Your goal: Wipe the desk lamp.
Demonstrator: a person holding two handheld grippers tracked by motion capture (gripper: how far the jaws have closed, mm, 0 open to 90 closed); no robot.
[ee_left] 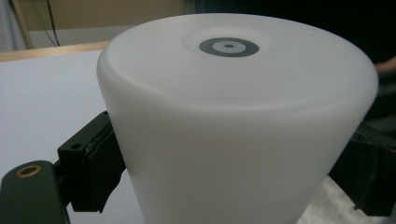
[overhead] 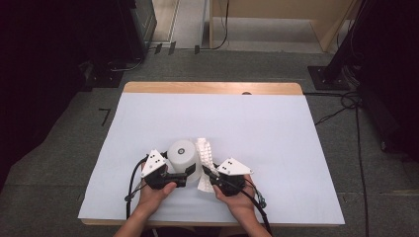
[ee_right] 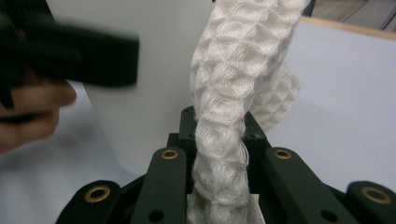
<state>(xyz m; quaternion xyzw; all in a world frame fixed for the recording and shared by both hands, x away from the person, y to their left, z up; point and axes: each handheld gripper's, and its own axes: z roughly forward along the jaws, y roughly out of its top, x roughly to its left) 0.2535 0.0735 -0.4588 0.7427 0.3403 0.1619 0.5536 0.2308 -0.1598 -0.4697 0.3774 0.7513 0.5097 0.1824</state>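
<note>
A wooden table is carrying everything here, and a pale sheet is lying flat over nearly all of its top, leaving a strip of bare wood showing along the far edge. A white tub is standing upside down on the sheet near the person's side, its flat base with a small dark ring facing up. Just beside it, on its right, a white waffle-weave cloth is lying partly on the sheet, bunched and rising against the tub's wall.

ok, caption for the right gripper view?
Right claw shut on a white waffle-weave cloth beside the white cone-shaped container.
</note>
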